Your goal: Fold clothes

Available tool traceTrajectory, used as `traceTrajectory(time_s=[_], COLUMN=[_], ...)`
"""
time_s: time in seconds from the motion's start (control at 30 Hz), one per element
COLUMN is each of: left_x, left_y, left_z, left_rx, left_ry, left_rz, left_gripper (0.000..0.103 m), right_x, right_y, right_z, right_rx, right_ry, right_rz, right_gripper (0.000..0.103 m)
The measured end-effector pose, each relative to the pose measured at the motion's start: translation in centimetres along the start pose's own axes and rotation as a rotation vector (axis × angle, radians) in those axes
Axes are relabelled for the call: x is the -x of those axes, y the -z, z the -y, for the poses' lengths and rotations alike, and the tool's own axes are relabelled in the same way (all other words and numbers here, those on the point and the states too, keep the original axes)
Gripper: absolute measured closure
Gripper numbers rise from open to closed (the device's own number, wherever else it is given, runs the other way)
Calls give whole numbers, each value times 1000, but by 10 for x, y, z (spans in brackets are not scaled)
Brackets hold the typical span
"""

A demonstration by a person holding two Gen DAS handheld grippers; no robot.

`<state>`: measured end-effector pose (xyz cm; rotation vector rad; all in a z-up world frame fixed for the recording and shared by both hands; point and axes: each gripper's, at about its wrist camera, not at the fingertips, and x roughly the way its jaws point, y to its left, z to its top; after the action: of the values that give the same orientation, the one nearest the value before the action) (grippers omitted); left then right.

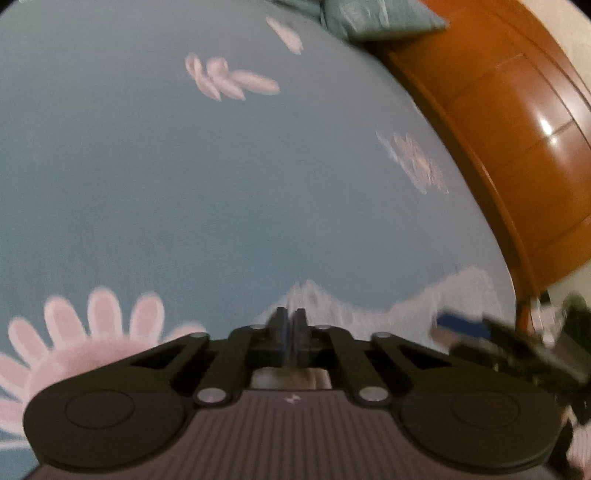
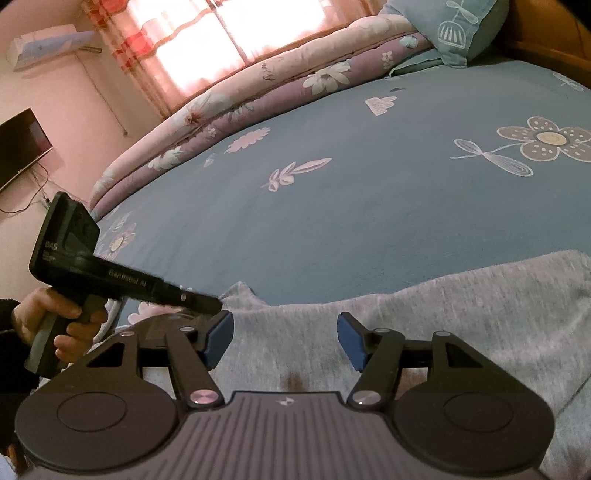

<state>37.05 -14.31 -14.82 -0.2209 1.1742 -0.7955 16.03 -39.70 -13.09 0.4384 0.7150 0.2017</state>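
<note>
Two hand-held grippers work over one grey garment (image 2: 424,314) that lies spread at the near edge of the bed (image 2: 351,206), on a blue sheet printed with pale flowers. The left hand-held gripper (image 1: 291,319) has its jaws pressed together at a raised corner of the garment; the blur hides whether cloth sits between the pads, though the peak of grey fabric right at the tips suggests a pinch. In the right wrist view the same tool reaches in from the left of the garment, held by a hand (image 2: 55,325) in a dark sleeve, its tip at the garment's upper left corner. The right hand-held gripper (image 2: 284,334) hovers over the middle of the garment with its jaws wide apart and nothing between them. Judging by how the garment lies, mostly flat in a single layer with no crease or doubled panel showing, the folding is only starting: a first corner seems taken, the second grip is not yet made, and every fold remains to do. Beyond the garment the sheet is bare and flat, giving ample room to carry an edge over. A rolled floral quilt (image 2: 258,92) lines the far side and a pillow (image 2: 454,29) the head, both well apart from the garment. Right of it a wooden bedframe (image 1: 498,122) bounds the mattress.
</note>
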Motion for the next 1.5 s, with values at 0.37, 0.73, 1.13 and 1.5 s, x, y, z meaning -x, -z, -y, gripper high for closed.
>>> traceTrajectory(time_s=[0.37,0.73,1.13,1.5], left_x=[14,4,-8,44], left_y=[-8,-2,-7,0], left_z=[10,-4,15,9], left_rx=[3,-3,-94,4], left_ry=[48,-8,-25,7], left_rz=[5,-83,-2,140], left_gripper=[90,83,103,99], right_x=[7,13,7,9], right_y=[1,3,0,-1], right_z=[9,9,7,16], right_rx=[-37,-29,-9,-38], right_ry=[4,7,10,25], right_rz=[4,7,-9,0], right_gripper=[33,33,31,29])
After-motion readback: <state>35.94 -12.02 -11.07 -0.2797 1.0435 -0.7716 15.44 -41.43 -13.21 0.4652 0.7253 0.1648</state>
